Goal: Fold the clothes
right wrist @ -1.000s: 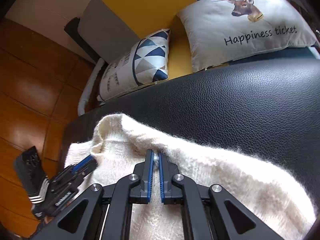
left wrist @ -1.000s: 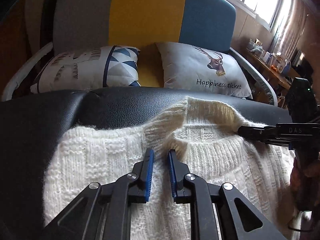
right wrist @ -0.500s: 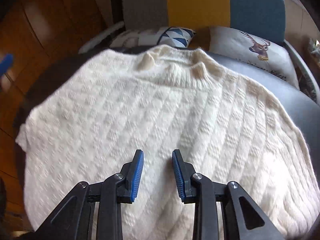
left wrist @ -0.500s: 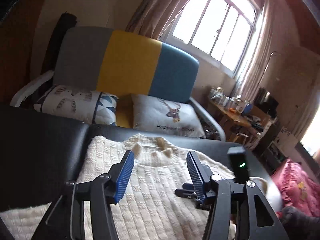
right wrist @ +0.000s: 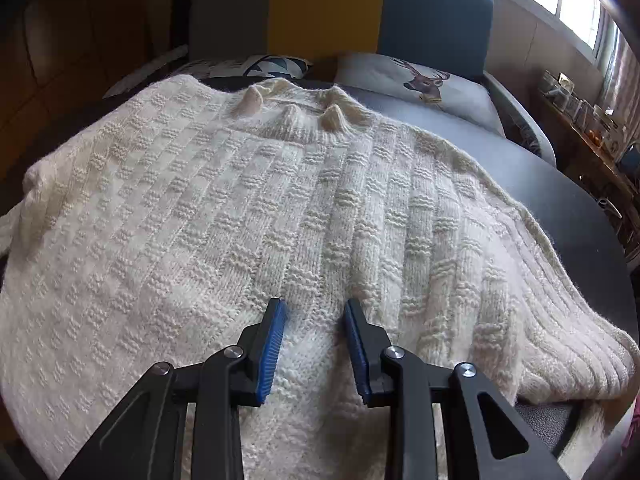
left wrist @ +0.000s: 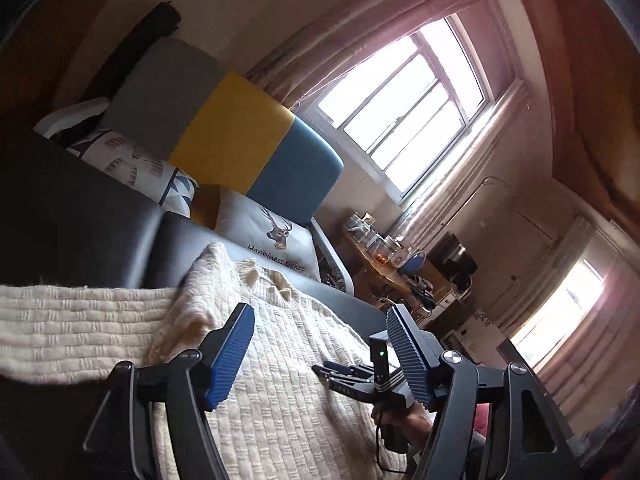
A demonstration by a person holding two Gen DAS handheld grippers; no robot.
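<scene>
Both tongs are built alike — matte black angular arms with triangular cut-outs, round silver screw heads at the joints, and ribbed blue pads lining the inner faces. The left tongs (left wrist: 320, 348) and right tongs (right wrist: 314, 340) share this look. In the left view the right tongs' black body shows a green light, white lettering and a thin black cable.

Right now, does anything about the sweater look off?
Yes. Three little tufts stand up at the collar of the sweater, and its left sleeve lies spread out sideways, not folded in.
</scene>
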